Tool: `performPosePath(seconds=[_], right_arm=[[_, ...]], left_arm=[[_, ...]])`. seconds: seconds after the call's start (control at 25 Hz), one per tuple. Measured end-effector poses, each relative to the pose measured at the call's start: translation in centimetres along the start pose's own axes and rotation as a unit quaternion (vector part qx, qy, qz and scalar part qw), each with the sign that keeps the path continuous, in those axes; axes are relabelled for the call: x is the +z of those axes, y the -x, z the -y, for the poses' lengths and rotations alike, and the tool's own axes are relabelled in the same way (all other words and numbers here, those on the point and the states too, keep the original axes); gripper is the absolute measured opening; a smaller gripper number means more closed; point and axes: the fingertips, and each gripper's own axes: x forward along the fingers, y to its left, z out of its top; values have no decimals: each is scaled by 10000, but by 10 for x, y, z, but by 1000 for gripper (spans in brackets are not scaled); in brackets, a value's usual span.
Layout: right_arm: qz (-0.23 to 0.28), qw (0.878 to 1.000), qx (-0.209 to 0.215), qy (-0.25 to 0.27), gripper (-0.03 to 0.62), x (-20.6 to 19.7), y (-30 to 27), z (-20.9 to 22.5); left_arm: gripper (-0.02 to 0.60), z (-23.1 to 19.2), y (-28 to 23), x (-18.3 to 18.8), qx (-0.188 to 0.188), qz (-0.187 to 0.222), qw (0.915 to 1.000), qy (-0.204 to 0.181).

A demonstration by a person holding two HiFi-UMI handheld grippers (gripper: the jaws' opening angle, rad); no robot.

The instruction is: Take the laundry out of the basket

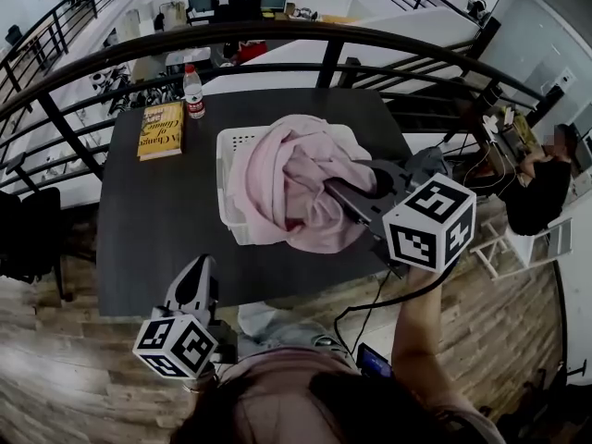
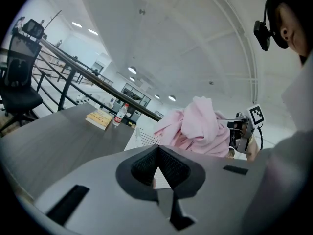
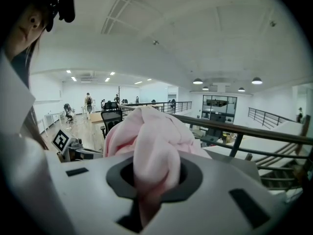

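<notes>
Pink laundry is filling the right gripper view, a fold of it bunching between the jaws. The right gripper is pinching that fold tight, jaws nearly together on cloth. The rest of the garment is draping down over the white basket, covering most of it and spilling over the near-right rim. From the left gripper view the cloth is peaking above the basket, so only part of it is standing raised; the bulk looks to be lying inside.

The left gripper is hanging at the near edge of the dark table, well apart from the basket, jaw tips pressing together on nothing.

Key relation: the heap is running from the basket's far-left corner to the near-right, where the right gripper is gripping. The basket is lying ahead of and left of that gripper. Judging by this, the next pull needs to go up and back toward the person until the trailing cloth clears the rim. The right hand is the nearer one.

A book and a bottle are sitting at the far-left corner, out of the way.
</notes>
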Motion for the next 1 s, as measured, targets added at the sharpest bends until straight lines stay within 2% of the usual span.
performPosePath(seconds=[0.4, 1.0], right_arm=[[167, 9998, -9, 134, 58, -10, 40, -25], [378, 9989, -215, 159, 58, -18, 93, -41]], left_arm=[[-3, 26, 14, -25, -154, -75, 9998, -44], [-3, 63, 7, -44, -553, -396, 9975, -195]])
